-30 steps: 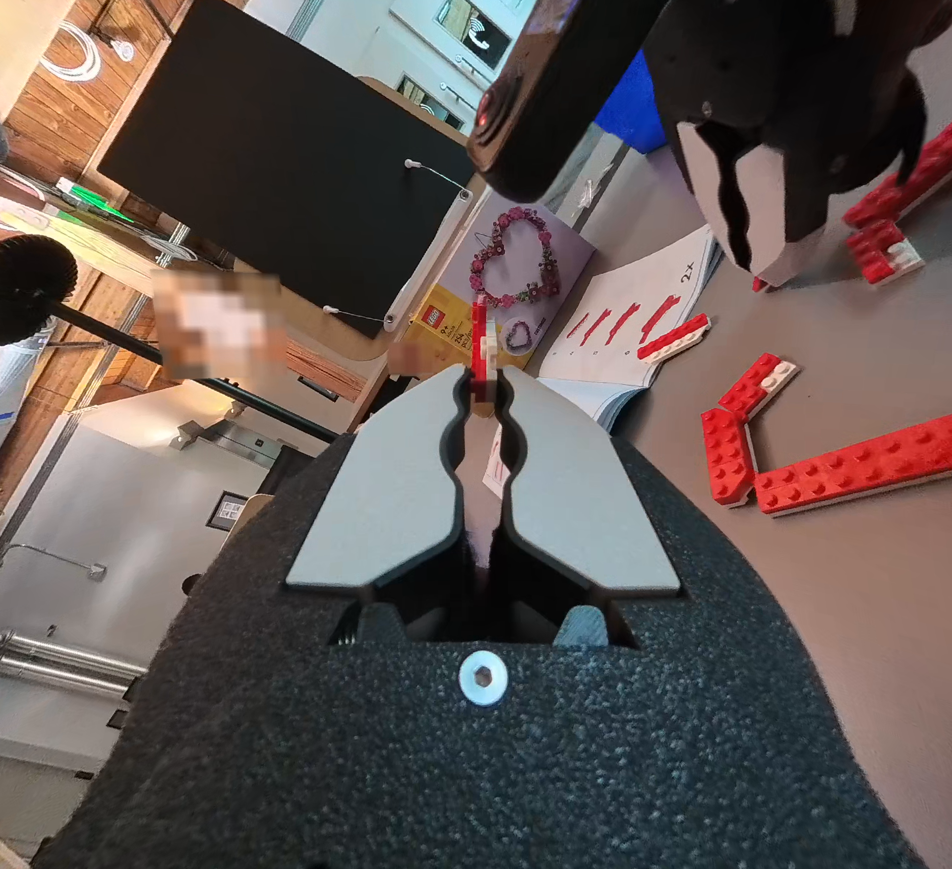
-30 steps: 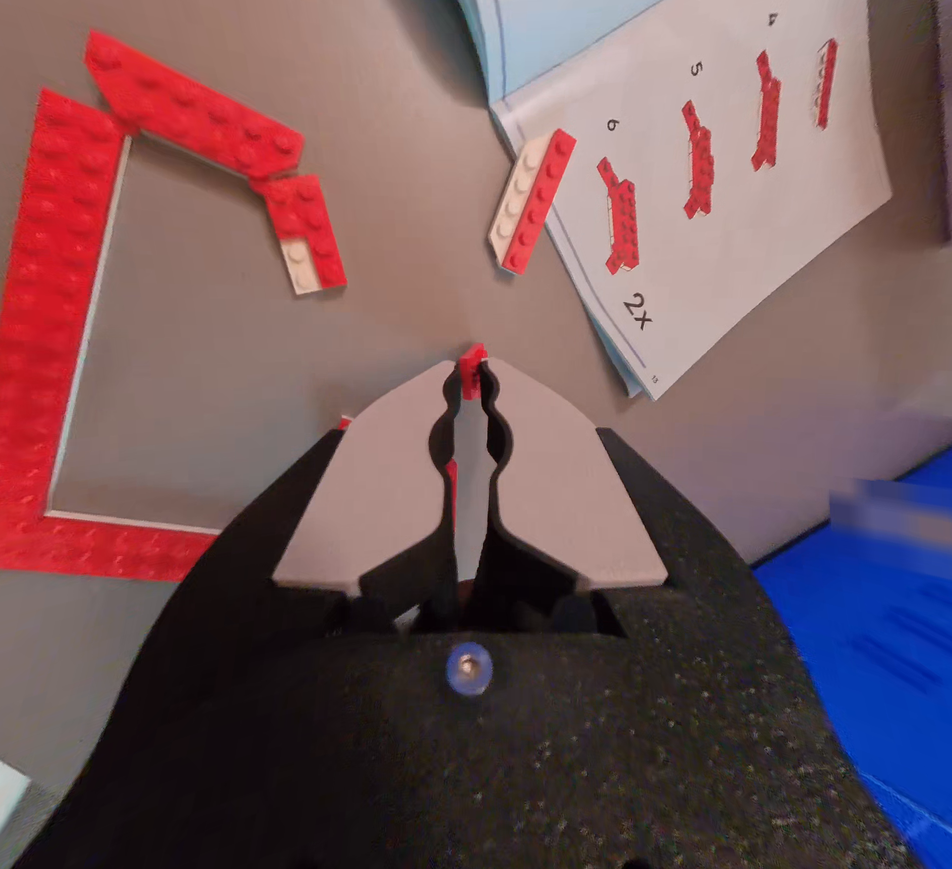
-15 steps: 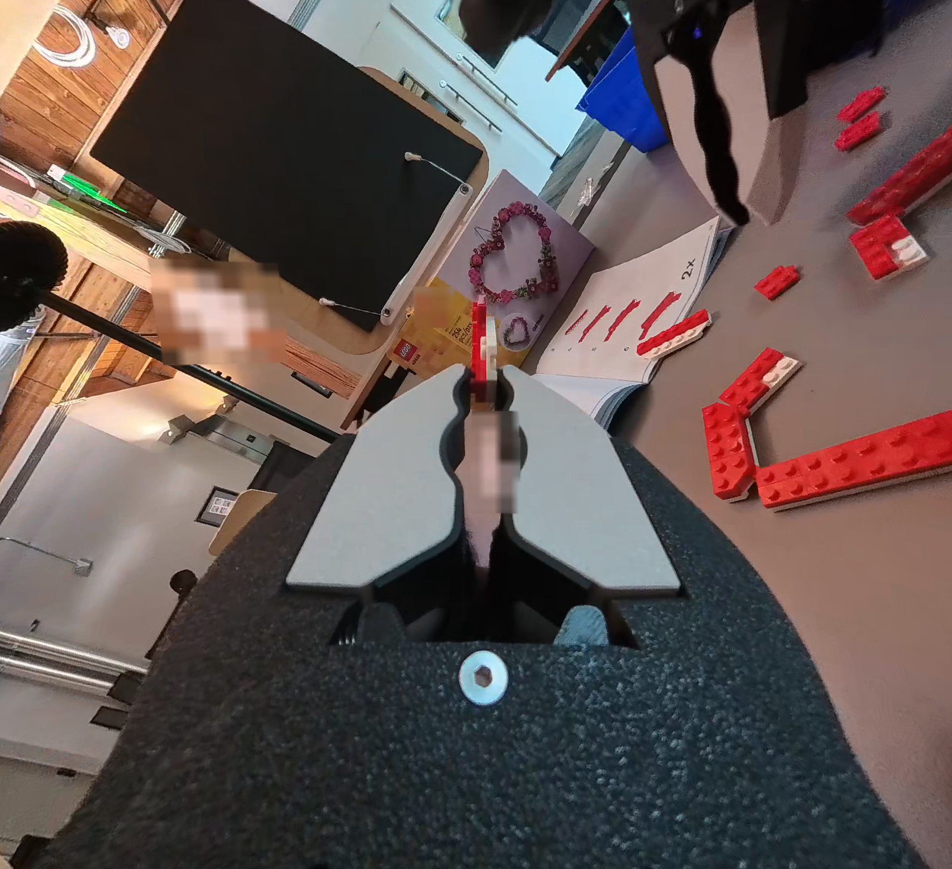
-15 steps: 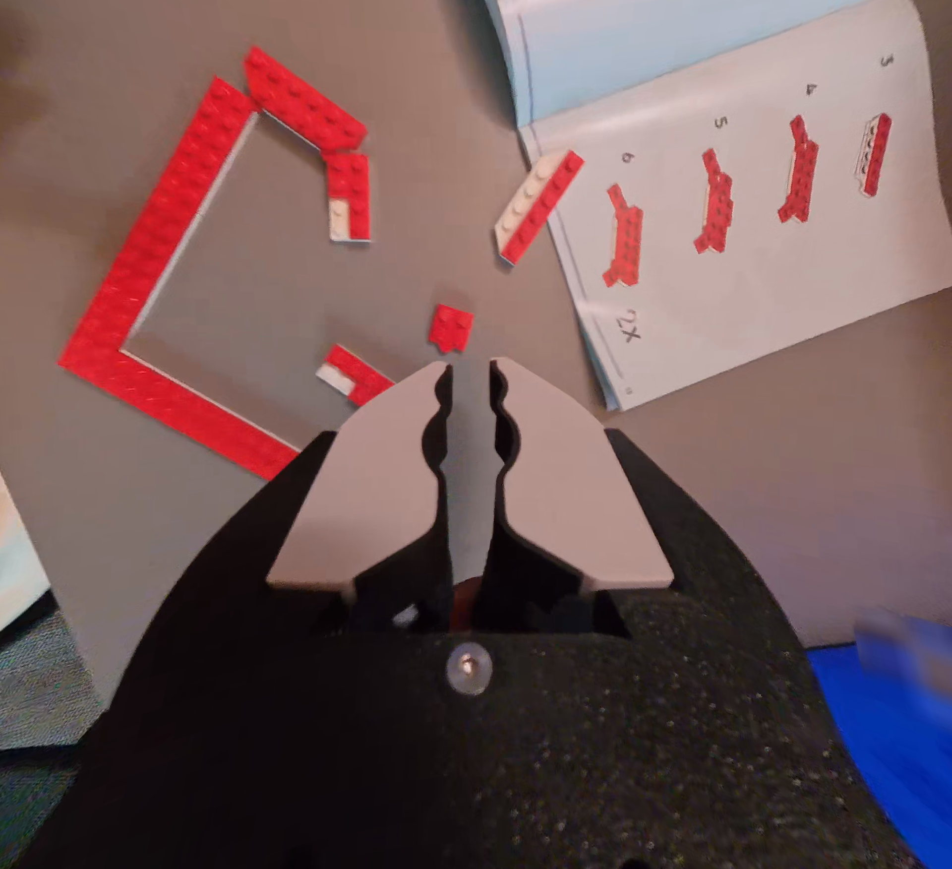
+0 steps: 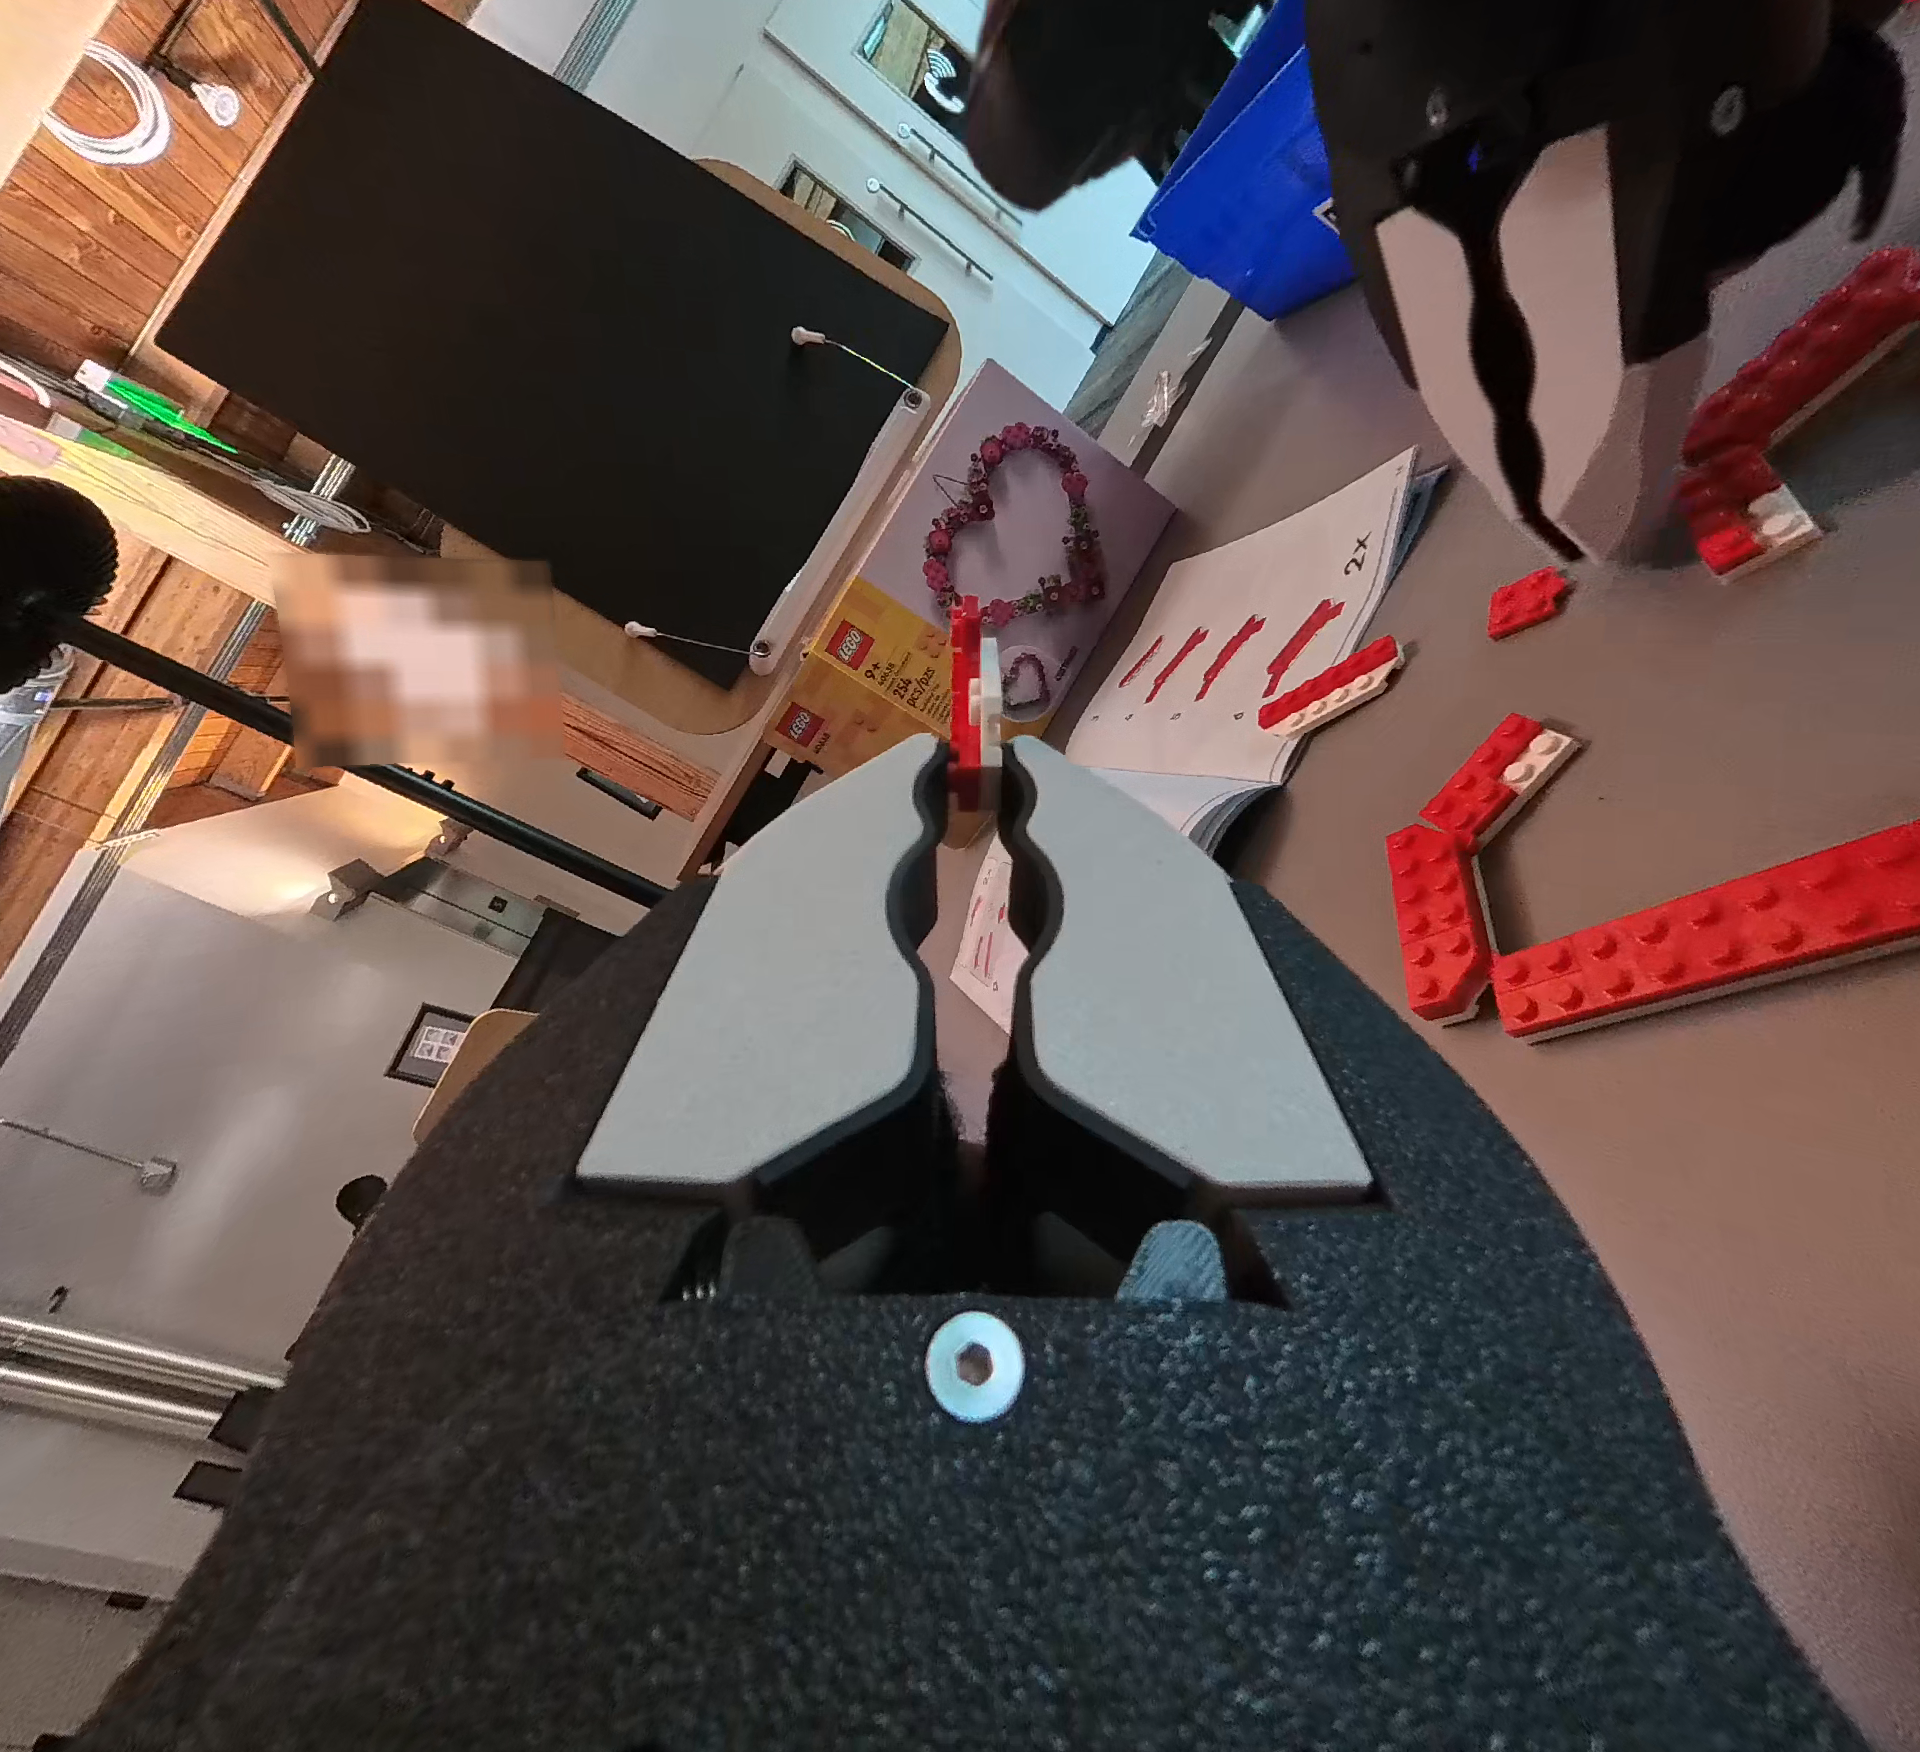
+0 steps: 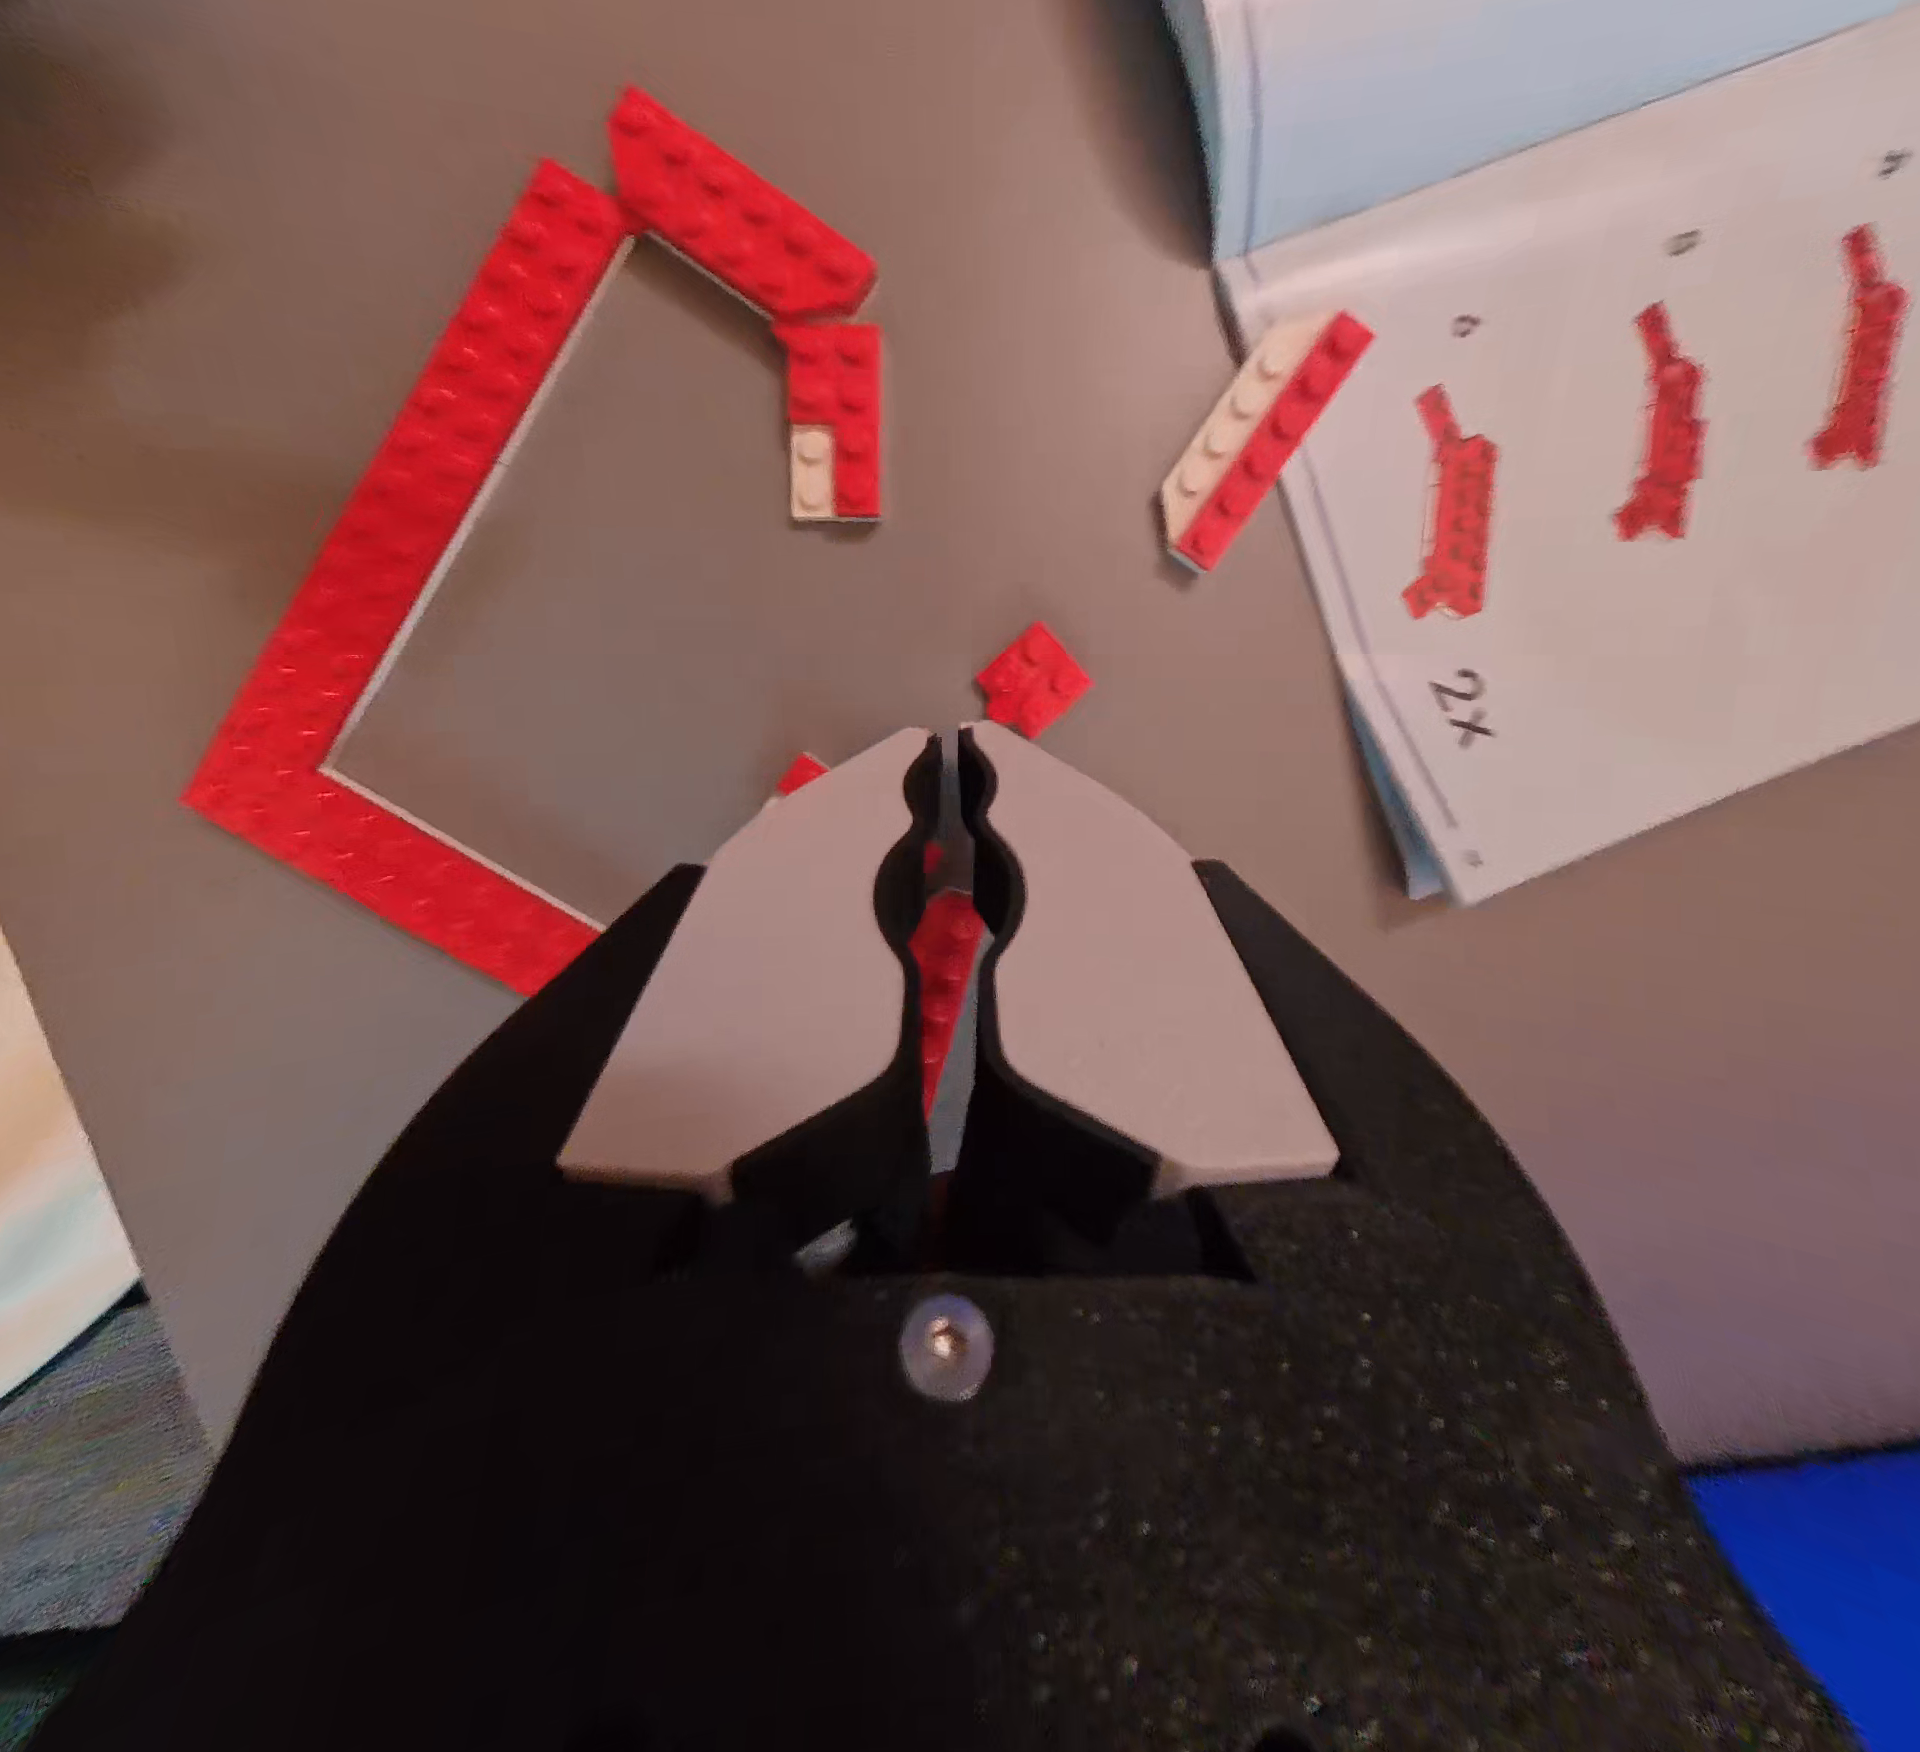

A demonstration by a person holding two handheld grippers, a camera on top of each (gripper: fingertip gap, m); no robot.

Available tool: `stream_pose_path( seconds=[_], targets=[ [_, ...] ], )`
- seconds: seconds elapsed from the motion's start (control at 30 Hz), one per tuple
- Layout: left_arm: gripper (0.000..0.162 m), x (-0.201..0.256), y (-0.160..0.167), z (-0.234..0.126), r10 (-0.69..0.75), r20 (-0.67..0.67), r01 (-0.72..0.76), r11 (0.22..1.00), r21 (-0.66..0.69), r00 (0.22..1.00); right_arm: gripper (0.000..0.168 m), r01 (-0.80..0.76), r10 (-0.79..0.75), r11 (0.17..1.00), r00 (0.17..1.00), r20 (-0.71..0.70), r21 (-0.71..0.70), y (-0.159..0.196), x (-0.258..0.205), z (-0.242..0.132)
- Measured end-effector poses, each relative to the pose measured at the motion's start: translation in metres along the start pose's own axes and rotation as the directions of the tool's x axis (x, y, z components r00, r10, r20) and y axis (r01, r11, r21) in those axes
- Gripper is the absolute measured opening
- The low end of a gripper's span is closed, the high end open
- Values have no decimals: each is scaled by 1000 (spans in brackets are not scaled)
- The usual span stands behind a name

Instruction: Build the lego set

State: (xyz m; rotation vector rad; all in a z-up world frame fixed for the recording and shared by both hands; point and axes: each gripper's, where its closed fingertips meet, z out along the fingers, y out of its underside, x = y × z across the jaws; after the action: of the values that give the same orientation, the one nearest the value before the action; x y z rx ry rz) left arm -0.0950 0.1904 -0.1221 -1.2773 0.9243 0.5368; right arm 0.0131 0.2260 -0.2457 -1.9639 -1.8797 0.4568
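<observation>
My left gripper (image 5: pixel 977 757) is shut on a thin red and white lego piece (image 5: pixel 974 694), held upright off the table. My right gripper (image 6: pixel 948 738) is shut with nothing between its tips, just short of a small red plate (image 6: pixel 1034 689) lying on the grey table. It also shows in the left wrist view (image 5: pixel 1569 539), above that plate (image 5: pixel 1527 601). A red lego frame (image 6: pixel 416 580) lies to the left, and part of it shows through the finger gap. A red and white strip (image 6: pixel 1268 435) rests at the edge of the instruction booklet (image 6: pixel 1610 559).
The open booklet (image 5: pixel 1226 642) and the lego box (image 5: pixel 1018 539) lie at the table's far side. A blue bin (image 5: pixel 1247 227) stands beyond them, and its corner shows by my right gripper (image 6: pixel 1818 1598). The frame's long bar (image 5: pixel 1704 944) lies right of my left gripper. My hands' fingertips stand some 15 cm from each other.
My right gripper let go of the small red plate, lifted away open, then came back down near it and shut. My left gripper kept still with its piece.
</observation>
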Motion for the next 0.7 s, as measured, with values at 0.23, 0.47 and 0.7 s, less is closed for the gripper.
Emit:
stream_pose_path(
  seconds=[0.23, 0.47, 0.7],
  targets=[
    [8, 0, -4, -1, 11, 2, -11, 1000, 7, 1000, 1, -11, 11, 1000, 996, -83, -1, 4, 31, 1],
    [8, -1, -1, 0, 10, 3, -10, 1000, 3, 1000, 2, 37, -37, 999, 999, -15, -5, -9, -5, 7],
    [8, 2, -3, 0, 41, -10, -41, 999, 13, 999, 21, 595, -596, 803, 801, 47, 38, -19, 2, -15]
  ],
)
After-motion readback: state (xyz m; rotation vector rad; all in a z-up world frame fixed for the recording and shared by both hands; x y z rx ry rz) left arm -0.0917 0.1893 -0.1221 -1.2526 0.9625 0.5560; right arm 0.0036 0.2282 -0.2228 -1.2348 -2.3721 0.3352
